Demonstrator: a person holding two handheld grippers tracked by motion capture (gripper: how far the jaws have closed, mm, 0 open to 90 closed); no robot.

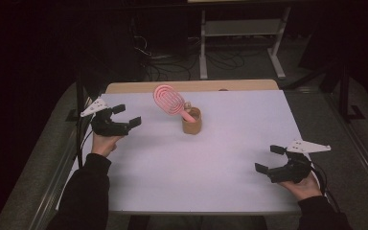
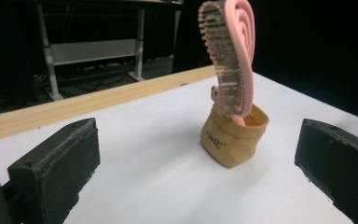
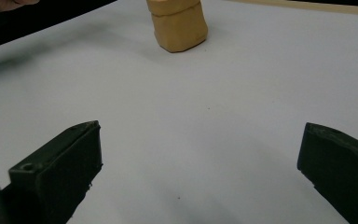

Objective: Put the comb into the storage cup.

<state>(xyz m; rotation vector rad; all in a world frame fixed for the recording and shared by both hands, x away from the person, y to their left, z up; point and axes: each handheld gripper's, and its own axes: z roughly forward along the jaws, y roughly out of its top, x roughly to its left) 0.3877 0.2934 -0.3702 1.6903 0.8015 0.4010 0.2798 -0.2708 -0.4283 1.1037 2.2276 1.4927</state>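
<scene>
Looking down on the white table point(image 1: 211, 163), we've got both grippers parked wide of the action and nothing in hand. The brown pouch point(image 1: 191, 122) stands upright at about twelve o'clock from table centre, with the pink brush point(image 1: 170, 100) planted handle-down in it, head leaning out toward ten o'clock.

Our left gripper point(image 1: 124, 116) sits at nine o'clock, jaws spread and empty, aimed at the pouch; the right gripper point(image 1: 268, 160) waits at four o'clock, jaws equally wide, well apart from everything.

We'd judge the smart play is steadying the soft pouch with one gripper while the other takes the brush low on its stem, lifting along the lean so the pouch doesn't tip.

Beyond the far wooden edge point(image 1: 191, 86) we see a dark room, a white metal frame point(image 1: 242, 33) and loose cables point(image 1: 172, 67) on the floor.
</scene>
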